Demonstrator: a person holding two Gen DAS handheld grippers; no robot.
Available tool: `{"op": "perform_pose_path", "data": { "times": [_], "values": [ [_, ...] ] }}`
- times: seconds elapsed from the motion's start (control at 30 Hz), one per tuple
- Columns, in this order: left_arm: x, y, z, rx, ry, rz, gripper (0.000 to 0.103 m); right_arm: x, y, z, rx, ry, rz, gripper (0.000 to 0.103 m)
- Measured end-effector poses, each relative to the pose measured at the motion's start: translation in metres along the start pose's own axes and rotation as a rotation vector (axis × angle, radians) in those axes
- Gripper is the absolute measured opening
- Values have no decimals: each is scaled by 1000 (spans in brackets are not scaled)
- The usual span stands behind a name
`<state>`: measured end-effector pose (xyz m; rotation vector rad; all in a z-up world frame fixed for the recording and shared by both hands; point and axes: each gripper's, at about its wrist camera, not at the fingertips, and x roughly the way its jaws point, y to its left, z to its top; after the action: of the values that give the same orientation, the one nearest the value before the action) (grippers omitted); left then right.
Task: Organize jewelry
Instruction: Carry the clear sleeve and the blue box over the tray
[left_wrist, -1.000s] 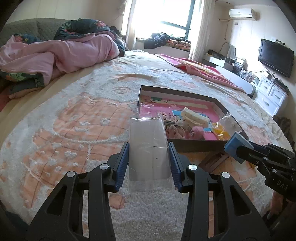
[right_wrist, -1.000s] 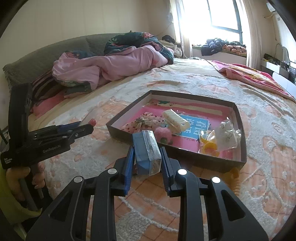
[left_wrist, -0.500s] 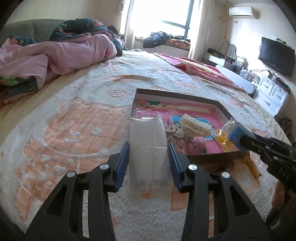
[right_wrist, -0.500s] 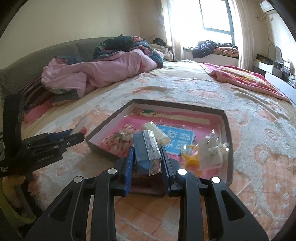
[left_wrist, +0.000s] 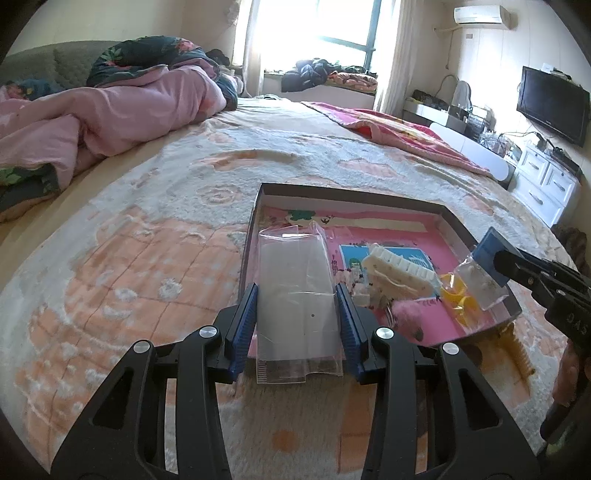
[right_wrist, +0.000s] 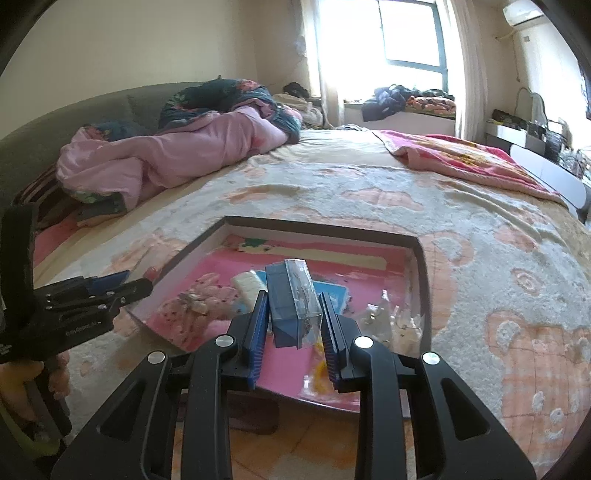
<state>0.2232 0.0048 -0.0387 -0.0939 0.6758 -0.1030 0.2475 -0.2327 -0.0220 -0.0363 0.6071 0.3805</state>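
Note:
A shallow box tray with a pink lining lies on the bed; it also shows in the right wrist view. It holds a cream hair comb, a yellow piece, a pink fluffy piece and small bagged items. My left gripper is shut on a clear plastic bag over the tray's near left edge. My right gripper is shut on a small blue jewelry box with a clear front, held over the tray's near edge.
A pink quilt is piled at the far left of the bed. A red blanket lies at the far right. A TV and white drawers stand right of the bed. A yellow clip lies beside the tray.
Both grippers have moved forward toward the tray, each keeping its hold. The bag and the blue box now hang over the tray's near edge.

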Motion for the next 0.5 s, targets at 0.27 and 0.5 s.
{"op": "perform_pose_path", "data": {
  "times": [0.27,0.5],
  "values": [
    [22,-15,3,23,22,-17,33,9,-23,-9,58,31,-63,26],
    [37,-29,7,41,41,-41,33,12,-43,-12,101,40,-114,26]
  ]
}}
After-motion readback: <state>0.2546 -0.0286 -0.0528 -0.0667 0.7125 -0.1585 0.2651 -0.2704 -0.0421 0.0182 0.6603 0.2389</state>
